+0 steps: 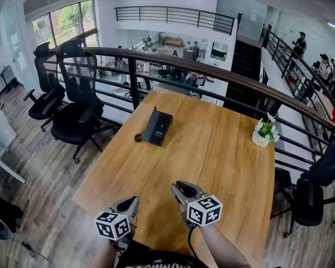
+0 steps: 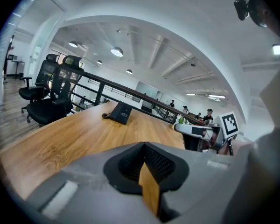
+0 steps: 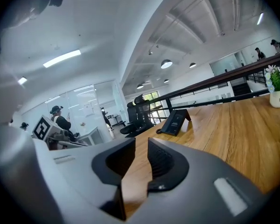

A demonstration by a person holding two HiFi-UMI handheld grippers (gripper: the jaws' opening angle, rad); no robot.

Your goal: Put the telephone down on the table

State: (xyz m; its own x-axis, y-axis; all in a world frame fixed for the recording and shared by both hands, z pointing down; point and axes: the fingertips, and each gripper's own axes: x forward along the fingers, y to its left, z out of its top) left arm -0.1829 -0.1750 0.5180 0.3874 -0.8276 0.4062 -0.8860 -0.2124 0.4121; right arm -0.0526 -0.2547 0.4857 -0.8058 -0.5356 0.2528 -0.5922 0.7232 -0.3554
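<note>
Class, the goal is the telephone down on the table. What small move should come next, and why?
Probably just rest both grippers: the telephone already lies on the table, far from the left gripper and right gripper, whose jaws hold nothing.

Head camera: high over near end of worktop (image 1: pixel 212 149), facing forward and steeply down. Whole top in frame, left gripper (image 1: pixel 130 202) and right gripper (image 1: pixel 182 187) at bottom edge. Each gripper camera: low over worktop, close behind own jaws, looking along surface toward far end. All three views share telephone (image 1: pixel 157 127) — and railing (image 1: pixel 134 82) behind it.
</note>
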